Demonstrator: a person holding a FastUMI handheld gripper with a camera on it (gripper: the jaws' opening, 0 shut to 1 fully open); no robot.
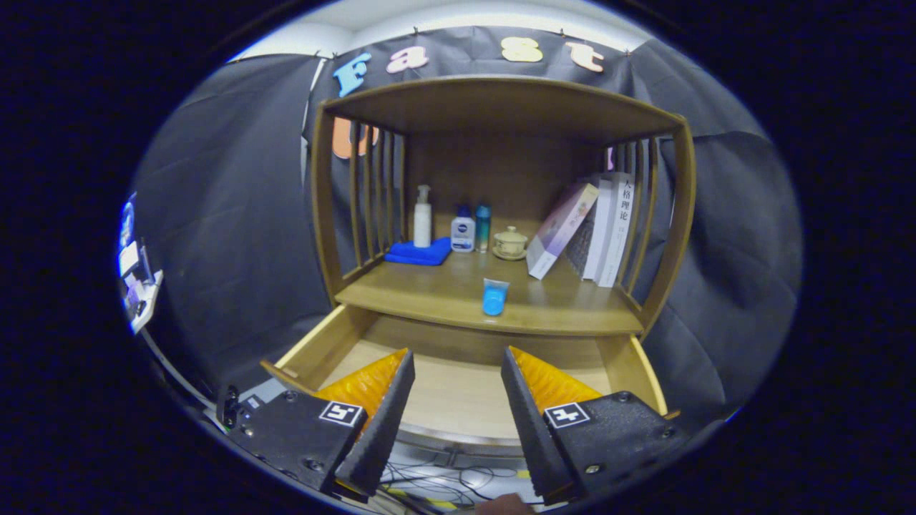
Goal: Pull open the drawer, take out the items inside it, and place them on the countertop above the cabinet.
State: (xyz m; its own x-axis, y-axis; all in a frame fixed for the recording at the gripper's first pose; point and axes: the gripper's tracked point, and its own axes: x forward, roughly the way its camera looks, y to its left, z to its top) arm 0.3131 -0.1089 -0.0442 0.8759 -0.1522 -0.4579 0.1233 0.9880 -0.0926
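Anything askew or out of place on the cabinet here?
The blue tube lies near the countertop's front edge. The front book leans sideways. The drawer is open; the gripper is open above it.

The cabinet (501, 114) in the middle of the frame is mid-brown wood with slatted sides. The drawer (315, 347) below it is paler, light tan. On the countertop (572, 307) sits a bright blue tube (494, 296) with a lighter blue top. At back left lies a deep blue cloth (419, 252), with a white pump bottle (423, 217) behind it, then a white bottle (463, 229) with a dark blue cap and label, a teal bottle (484, 227) and a cream jar (510, 243). The books (597, 225) at right are white and pale pink. The gripper (456, 372), fingers parted at the bottom of the frame, carries black-and-white square markers.
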